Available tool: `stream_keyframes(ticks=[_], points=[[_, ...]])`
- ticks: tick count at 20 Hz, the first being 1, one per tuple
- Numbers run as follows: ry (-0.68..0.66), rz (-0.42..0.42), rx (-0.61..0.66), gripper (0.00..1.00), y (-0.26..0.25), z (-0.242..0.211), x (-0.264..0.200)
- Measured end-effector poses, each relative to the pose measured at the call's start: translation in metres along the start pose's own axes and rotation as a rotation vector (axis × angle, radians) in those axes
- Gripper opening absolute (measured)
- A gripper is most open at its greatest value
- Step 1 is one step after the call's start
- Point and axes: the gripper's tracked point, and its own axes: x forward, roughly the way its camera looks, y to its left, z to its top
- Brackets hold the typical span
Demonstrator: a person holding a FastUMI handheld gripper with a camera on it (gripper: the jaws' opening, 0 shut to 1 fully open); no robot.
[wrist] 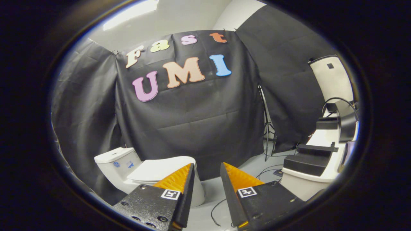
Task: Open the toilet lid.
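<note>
A white toilet (118, 170) stands on the floor against the black cloth wall, beyond my left finger. Its white lid (157, 168) lies flat, closed over the bowl, and the tank (114, 157) rises behind it. My gripper (207, 168) is held high above and in front of the toilet, with nothing between its fingers. The fingers stand apart, open. The left fingertip (189, 170) overlaps the lid's near edge in the view but does not touch it.
A white table (321, 141) with black boxes, a black stand and cables stands to the right. A tripod (266, 128) leans by the cloth wall. Loose cables (218, 208) lie on the pale floor ahead of the fingers.
</note>
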Motion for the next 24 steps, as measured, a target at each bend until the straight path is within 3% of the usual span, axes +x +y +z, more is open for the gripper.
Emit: stream_keyframes(ticks=[24], points=[[0.015,0.002,0.012,0.5,-0.0003,-0.0025,0.0021]])
